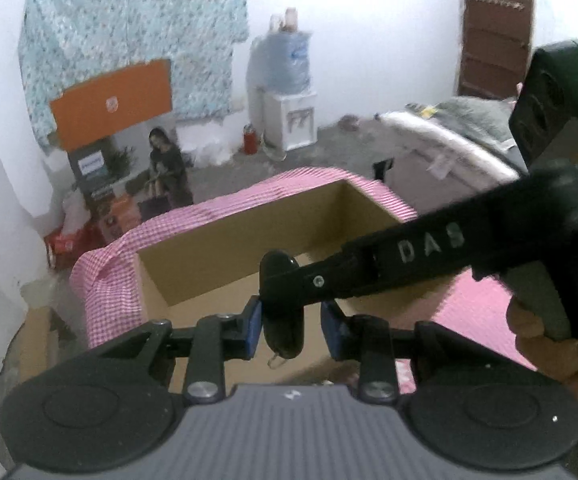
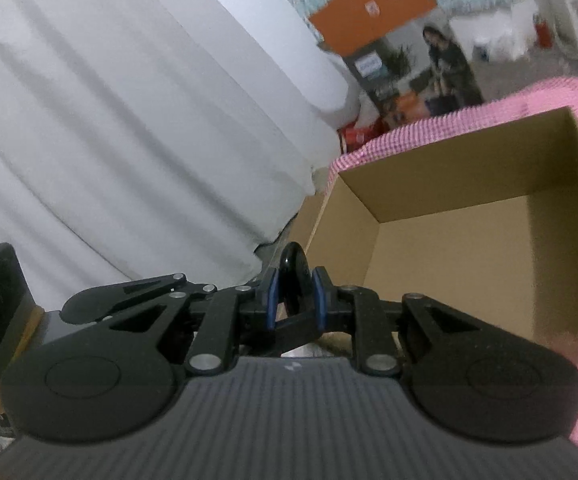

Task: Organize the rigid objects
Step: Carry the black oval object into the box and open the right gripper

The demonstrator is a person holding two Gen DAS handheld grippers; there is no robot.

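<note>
A black key fob [image 1: 285,332] with a small ring at its lower end hangs above an open cardboard box [image 1: 225,248]. My left gripper [image 1: 292,330] is shut around the fob's lower half, and its blue left pad [image 1: 253,328] lies against the fob. My right gripper [image 1: 279,280] reaches in from the right, held by a hand [image 1: 549,344], and pinches the fob's upper end. In the right wrist view the fob [image 2: 294,276] stands edge-on between the blue pads of my right gripper [image 2: 294,300]. The box [image 2: 449,160] there lies ahead and to the right, with nothing visible inside.
A pink checked cloth [image 1: 105,280] drapes around the box. A white curtain [image 2: 129,120] fills the left side. Across the floor stand an orange box [image 1: 113,100], a water dispenser [image 1: 289,120] and a low bed [image 1: 449,140]. A brown door [image 1: 493,28] is at the far right.
</note>
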